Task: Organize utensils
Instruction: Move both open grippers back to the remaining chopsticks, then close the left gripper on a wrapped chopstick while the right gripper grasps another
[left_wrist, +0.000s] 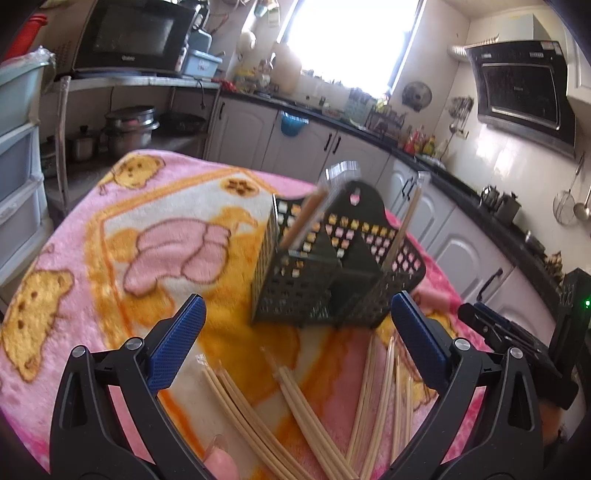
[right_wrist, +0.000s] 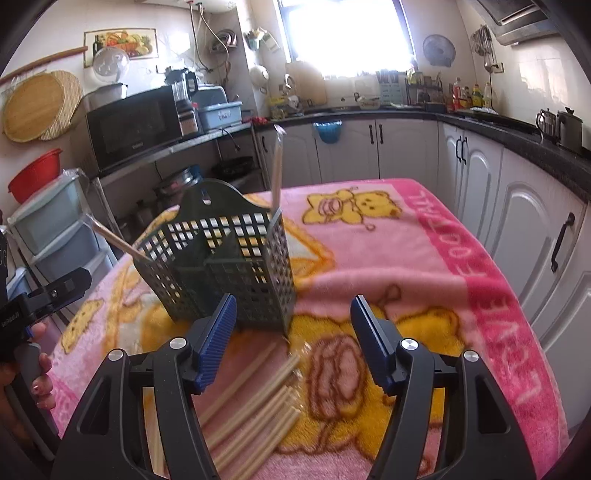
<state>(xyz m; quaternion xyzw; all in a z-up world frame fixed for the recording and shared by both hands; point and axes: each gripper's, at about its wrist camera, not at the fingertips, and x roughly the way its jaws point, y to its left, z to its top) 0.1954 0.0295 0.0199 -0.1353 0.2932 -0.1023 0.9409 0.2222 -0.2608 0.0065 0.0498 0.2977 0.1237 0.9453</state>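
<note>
Hovering with fingers spread and empty: left gripper (left_wrist: 297, 334) and right gripper (right_wrist: 293, 338). Standing on the pink blanket (right_wrist: 424, 258), dark utensil basket (right_wrist: 225, 258) holding two wrapped chopsticks (right_wrist: 277, 166). Lying loose before it, more chopsticks (right_wrist: 255, 402).

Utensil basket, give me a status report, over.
Left tongs open, right tongs open, both empty. Utensil basket upright, two wrapped chopsticks inside. Loose chopsticks on blanket, nothing blocking.

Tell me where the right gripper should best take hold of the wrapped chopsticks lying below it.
Probably mid-shaft on the nearest chopstick pair, coming from above with the open right gripper turned across the sticks. They lie flat on the blanket, side by side, so an end-on approach offers little to pinch.
</note>
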